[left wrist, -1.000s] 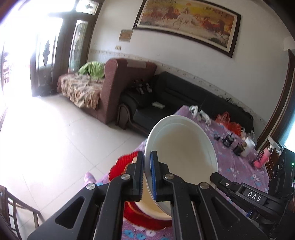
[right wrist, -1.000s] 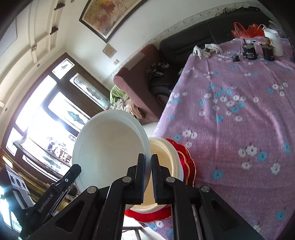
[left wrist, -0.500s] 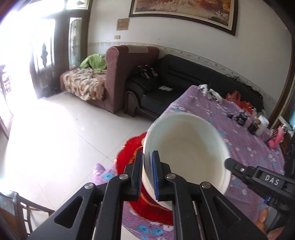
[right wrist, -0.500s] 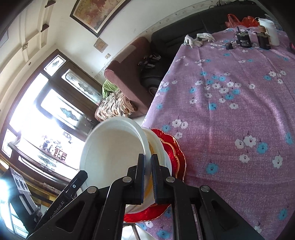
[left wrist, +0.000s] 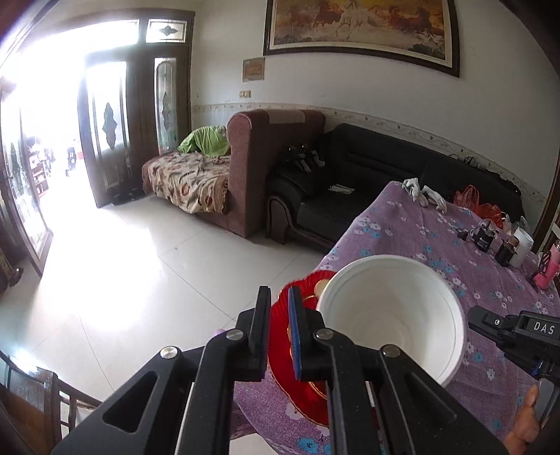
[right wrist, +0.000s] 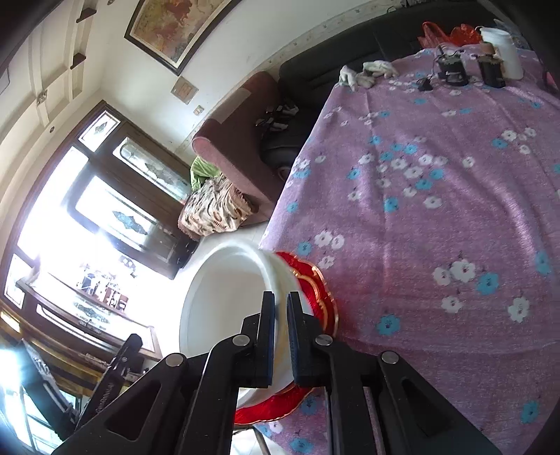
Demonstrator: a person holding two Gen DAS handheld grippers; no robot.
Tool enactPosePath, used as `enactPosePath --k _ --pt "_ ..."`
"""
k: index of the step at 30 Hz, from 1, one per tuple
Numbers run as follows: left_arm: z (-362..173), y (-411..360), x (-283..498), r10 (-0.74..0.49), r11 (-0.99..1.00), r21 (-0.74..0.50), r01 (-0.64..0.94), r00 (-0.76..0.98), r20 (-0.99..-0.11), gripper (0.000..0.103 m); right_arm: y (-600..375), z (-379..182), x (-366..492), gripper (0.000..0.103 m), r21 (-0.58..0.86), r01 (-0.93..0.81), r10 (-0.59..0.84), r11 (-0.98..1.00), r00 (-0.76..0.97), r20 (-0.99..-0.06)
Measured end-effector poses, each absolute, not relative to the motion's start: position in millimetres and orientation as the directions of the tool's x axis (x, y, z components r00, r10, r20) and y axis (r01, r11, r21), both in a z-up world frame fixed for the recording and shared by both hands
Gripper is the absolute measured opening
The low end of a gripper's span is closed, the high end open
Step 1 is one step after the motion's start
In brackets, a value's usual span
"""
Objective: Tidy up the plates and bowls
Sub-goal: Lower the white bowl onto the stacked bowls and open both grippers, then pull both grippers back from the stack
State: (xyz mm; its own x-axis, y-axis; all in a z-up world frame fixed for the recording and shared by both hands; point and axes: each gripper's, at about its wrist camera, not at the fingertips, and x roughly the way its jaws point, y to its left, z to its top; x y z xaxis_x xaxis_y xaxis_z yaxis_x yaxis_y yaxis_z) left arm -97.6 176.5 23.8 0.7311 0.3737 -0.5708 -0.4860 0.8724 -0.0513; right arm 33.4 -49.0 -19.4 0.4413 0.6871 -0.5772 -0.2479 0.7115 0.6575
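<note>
Right tongs [right wrist: 280, 336] are pinched on the near wall of the white bowl [right wrist: 224, 308], with the rim showing white in the slim gap between the two black fingers. Left tongs [left wrist: 280, 332] stand nearly closed with nothing between them. The bowl's rim lies just to the right of them, and whether it touches the right finger cannot be told.

The bowl is deep, plain and empty. It sits tilted over a stack of red plates [right wrist: 320, 301] with scalloped gold edges, at the near corner of the tabletop [right wrist: 455, 210], which is covered in a purple cloth with blue and white flowers. A sliver of a cream dish [left wrist: 318, 287] shows between the bowl and the red plates.

In the left wrist view, the body of the right tongs carries a label [left wrist: 544, 328] reading "DAS". A thumb [left wrist: 525, 420] is visible below it. Lettering on the left tool in the right wrist view is too small to read.

At the far end of the tabletop, well apart from the stack, are a crumpled white cloth [left wrist: 423, 192], a red bag [left wrist: 469, 199], two small black devices [left wrist: 484, 238], a white jar [left wrist: 523, 245] and a pink bottle [left wrist: 549, 269]. Beyond the tabletop are a black sofa [left wrist: 350, 182], a maroon sofa [left wrist: 259, 168] with a patterned throw, a framed painting [left wrist: 360, 28] of horses and a bright doorway.
</note>
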Motion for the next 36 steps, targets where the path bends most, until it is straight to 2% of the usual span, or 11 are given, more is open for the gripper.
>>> enactPosePath --k 12,13,18,22,24,36 --pt "63.6 116.3 -98.0 0.374 0.91 0.018 -0.414 0.803 -0.465 0.012 -149.7 -12.7 44.1 0.009 0.692 -0.135 0.617 0.709 0.593 -0.517" --pt "66.1 108.2 -96.4 0.366 0.916 0.023 -0.402 0.809 -0.459 0.014 -163.0 -12.8 44.7 0.009 0.698 -0.118 0.607 0.706 0.609 -0.511" --pt "76.1 53.9 -79.0 0.334 0.939 0.077 -0.334 0.839 -0.43 0.038 -226.4 -12.8 46.2 0.009 0.73 -0.049 0.562 0.682 0.674 -0.48" --pt "79.5 12.8 -61.5 0.295 0.955 0.104 -0.277 0.856 -0.426 0.045 -275.6 -11.9 46.2 0.009 0.748 -0.002 0.521 0.664 0.718 -0.461" --pt "78.8 -6.2 -50.5 0.267 0.964 0.107 -0.245 0.861 -0.432 0.054 -298.0 -10.7 47.1 0.009 0.747 0.016 0.497 0.665 0.737 -0.458" --pt "61.8 -95.4 15.6 0.167 0.983 0.148 -0.107 0.853 -0.494 0.059 -391.2 -23.5 65.1 0.009 0.709 0.058 0.379 0.703 0.813 -0.442"
